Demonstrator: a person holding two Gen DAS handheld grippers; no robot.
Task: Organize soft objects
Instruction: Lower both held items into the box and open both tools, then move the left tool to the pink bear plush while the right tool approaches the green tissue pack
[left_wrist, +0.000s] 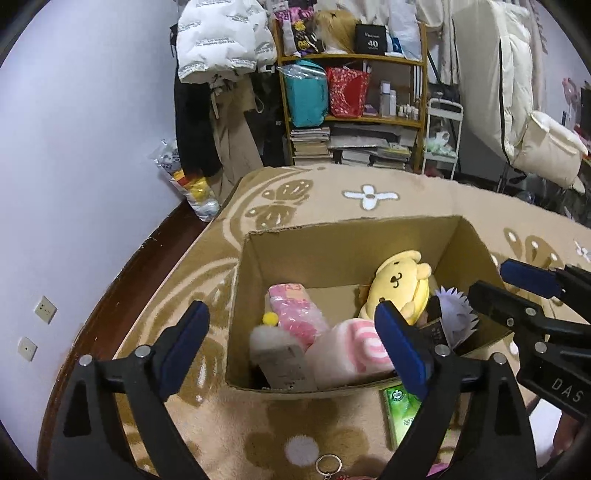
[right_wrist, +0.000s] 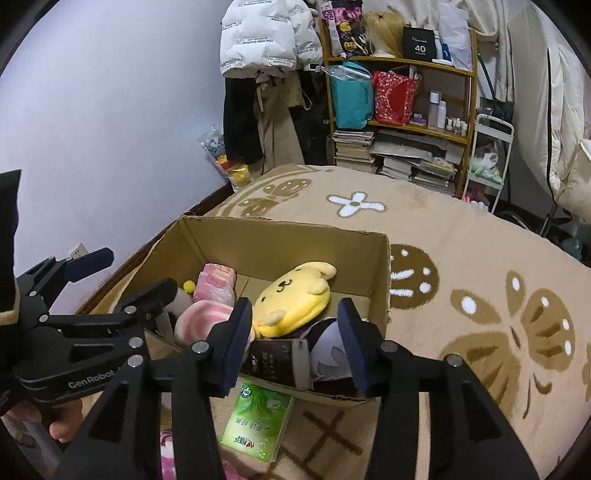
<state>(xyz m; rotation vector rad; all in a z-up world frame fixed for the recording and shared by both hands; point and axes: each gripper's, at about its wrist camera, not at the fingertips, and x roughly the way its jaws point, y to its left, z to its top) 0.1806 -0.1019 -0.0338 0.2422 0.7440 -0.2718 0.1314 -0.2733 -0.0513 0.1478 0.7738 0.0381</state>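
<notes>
An open cardboard box (left_wrist: 332, 236) (right_wrist: 273, 232) stands on the patterned rug. Inside lie a yellow dog plush (left_wrist: 400, 282) (right_wrist: 295, 295), a pink-and-white roll plush (left_wrist: 351, 349) (right_wrist: 201, 319), a pink wrapped pack (left_wrist: 295, 310) (right_wrist: 216, 286), a white fluffy toy with a yellow pompom (left_wrist: 264, 338) and a purple-haired plush (left_wrist: 456, 314) (right_wrist: 328, 358). My left gripper (left_wrist: 295, 347) is open and empty over the box's near edge. My right gripper (right_wrist: 295, 343) is open and empty above the box's near right corner; it also shows in the left wrist view (left_wrist: 513, 280).
A green tissue pack (right_wrist: 256, 421) (left_wrist: 402, 410) lies on the rug (right_wrist: 461, 258) just in front of the box. A key ring (left_wrist: 328, 465) and a pink item (right_wrist: 170, 454) lie nearer me. A cluttered shelf (left_wrist: 351, 92) and hanging coats stand behind.
</notes>
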